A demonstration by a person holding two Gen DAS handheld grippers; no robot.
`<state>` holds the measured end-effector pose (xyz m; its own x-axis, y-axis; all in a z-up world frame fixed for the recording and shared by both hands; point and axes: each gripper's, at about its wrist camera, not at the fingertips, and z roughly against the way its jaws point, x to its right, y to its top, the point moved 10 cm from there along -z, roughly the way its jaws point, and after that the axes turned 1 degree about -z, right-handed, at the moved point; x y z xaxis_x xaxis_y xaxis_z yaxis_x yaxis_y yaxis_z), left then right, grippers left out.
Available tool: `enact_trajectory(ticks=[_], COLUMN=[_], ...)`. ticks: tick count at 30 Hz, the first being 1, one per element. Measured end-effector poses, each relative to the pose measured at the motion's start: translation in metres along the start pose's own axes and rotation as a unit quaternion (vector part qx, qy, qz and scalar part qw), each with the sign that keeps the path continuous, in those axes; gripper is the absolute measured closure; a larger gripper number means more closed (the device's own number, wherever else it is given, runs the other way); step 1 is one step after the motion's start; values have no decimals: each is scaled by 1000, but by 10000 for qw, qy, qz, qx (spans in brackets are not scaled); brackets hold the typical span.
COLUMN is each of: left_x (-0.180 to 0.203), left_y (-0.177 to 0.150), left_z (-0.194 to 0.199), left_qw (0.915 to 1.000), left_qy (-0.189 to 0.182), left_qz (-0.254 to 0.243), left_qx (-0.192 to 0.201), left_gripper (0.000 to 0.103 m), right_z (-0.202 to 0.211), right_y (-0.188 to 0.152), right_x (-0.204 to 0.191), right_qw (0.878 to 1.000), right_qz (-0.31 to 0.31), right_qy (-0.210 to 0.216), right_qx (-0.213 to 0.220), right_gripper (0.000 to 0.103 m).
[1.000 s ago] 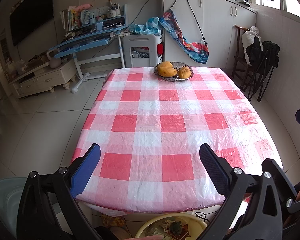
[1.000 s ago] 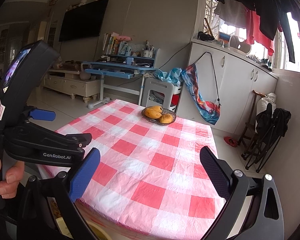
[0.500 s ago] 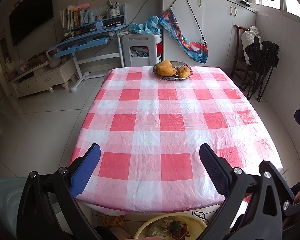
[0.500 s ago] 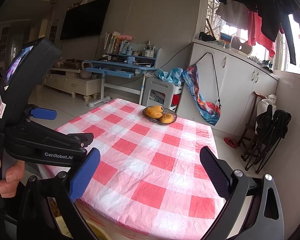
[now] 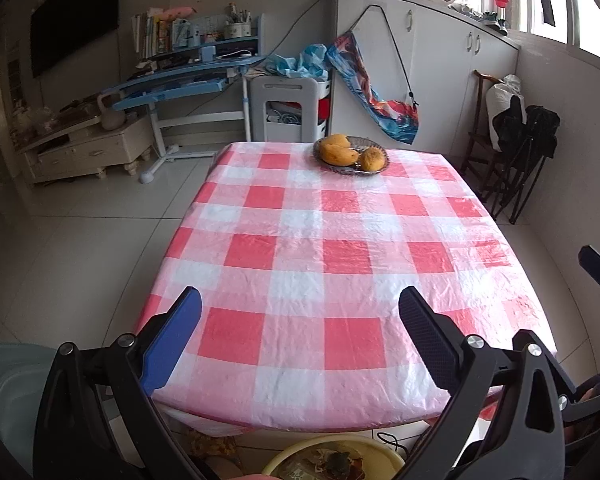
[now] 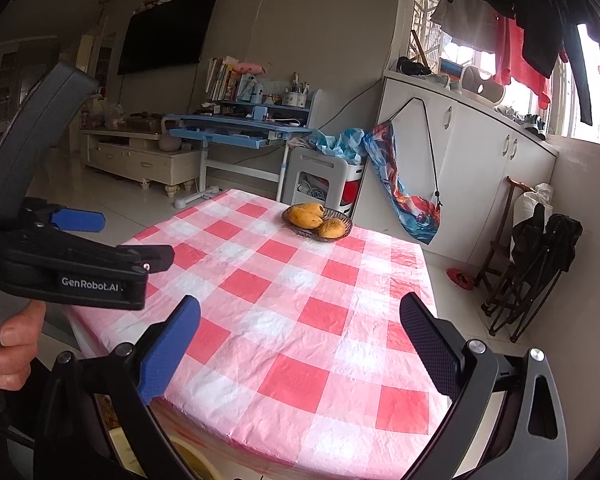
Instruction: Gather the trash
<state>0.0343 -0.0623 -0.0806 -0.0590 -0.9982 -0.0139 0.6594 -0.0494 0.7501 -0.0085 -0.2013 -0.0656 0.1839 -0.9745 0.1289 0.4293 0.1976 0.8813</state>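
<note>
While I hold both grippers above the near edge, the table [image 5: 340, 264] with its red and white checked cloth fills most of both views; its long axis runs away from me toward the white cabinets [image 5: 428, 60]. Below the near edge I see a yellow basin [image 5: 300, 450] on the floor, and the trash [image 5: 334, 462] lies inside it as a brownish heap; which way it points I cannot tell. At the far end of the table stands a wire basket [image 5: 374, 148] with mangoes [image 5: 338, 154], lying mostly crosswise. My left gripper [image 5: 300, 332] has its jaws spread wide and holds nothing. My right gripper [image 6: 300, 340] is also spread and empty. A hand [image 6: 10, 344] grips the left tool's handle.
</note>
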Motion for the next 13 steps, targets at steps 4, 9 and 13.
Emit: enact_trajectory(ticks=[4, 9, 13], left_x=[-19, -27, -38], left_y=[4, -4, -9], left_z=[-1, -15, -21], left_qw=[9992, 9983, 9961], left_qy=[128, 102, 37], left_qz=[378, 204, 497], left_qx=[-16, -543, -725], left_gripper=[7, 7, 7], right_z=[-18, -54, -88], right_y=[-17, -48, -56], right_x=[-3, -2, 9], right_qw=[9985, 9875, 9775], right_qz=[140, 196, 279], right_qy=[58, 296, 407], right_qx=[-531, -1537, -2052], right_gripper=[8, 8, 8])
